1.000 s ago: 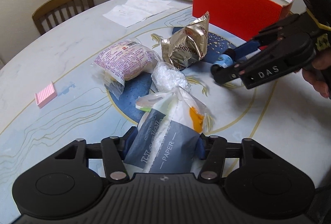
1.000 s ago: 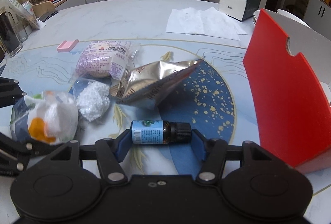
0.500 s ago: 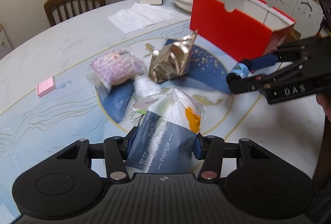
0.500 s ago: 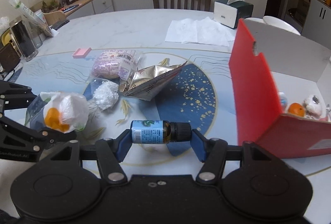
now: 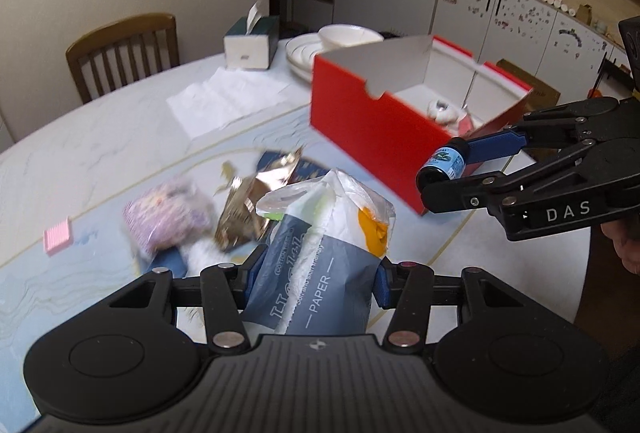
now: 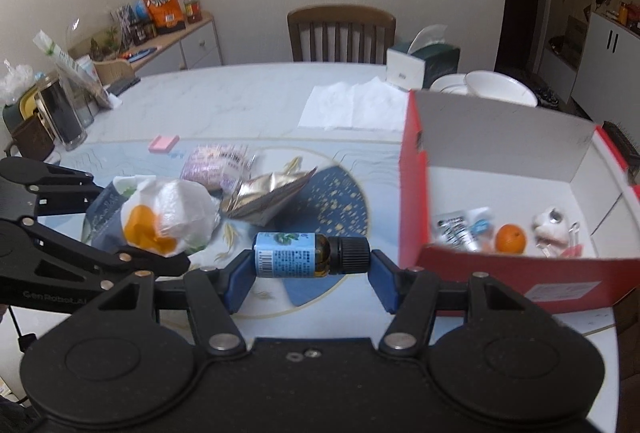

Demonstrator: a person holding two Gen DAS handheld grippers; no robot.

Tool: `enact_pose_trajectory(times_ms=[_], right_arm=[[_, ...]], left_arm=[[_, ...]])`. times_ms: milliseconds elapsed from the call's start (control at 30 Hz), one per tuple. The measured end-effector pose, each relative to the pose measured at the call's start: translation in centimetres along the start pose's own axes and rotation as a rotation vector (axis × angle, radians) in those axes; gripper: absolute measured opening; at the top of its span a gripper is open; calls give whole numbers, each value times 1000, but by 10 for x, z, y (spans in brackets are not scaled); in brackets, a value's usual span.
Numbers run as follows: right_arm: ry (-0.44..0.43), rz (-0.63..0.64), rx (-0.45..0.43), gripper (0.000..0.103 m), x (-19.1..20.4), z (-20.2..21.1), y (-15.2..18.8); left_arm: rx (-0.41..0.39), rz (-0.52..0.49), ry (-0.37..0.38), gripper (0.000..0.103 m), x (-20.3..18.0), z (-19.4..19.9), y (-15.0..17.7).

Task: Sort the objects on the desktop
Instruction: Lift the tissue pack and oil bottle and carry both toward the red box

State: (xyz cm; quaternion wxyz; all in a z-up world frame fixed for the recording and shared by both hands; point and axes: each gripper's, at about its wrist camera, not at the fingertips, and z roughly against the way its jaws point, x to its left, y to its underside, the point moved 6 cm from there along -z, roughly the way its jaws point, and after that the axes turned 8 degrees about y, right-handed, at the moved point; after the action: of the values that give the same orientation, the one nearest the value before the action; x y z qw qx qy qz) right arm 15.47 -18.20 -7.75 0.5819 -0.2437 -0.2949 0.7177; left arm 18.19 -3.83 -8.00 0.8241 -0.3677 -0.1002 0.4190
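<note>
A wooden chair (image 6: 341, 33) stands behind the desk (image 6: 248, 101); a tissue box (image 6: 422, 63) sits beside stacked white dishes (image 6: 492, 87); a sideboard (image 6: 188, 43) lines the wall.

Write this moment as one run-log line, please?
left gripper: shut on tissue pack | right gripper: shut on small bottle | both lifted | red box: open, right of the bottle
</note>
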Motion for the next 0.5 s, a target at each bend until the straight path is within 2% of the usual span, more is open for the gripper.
enact_pose_trajectory(times_ms=[500], right_arm=[[39, -30, -61, 60, -71, 17, -20]], left_arm=[[-54, -59, 23, 50, -55, -27, -55]])
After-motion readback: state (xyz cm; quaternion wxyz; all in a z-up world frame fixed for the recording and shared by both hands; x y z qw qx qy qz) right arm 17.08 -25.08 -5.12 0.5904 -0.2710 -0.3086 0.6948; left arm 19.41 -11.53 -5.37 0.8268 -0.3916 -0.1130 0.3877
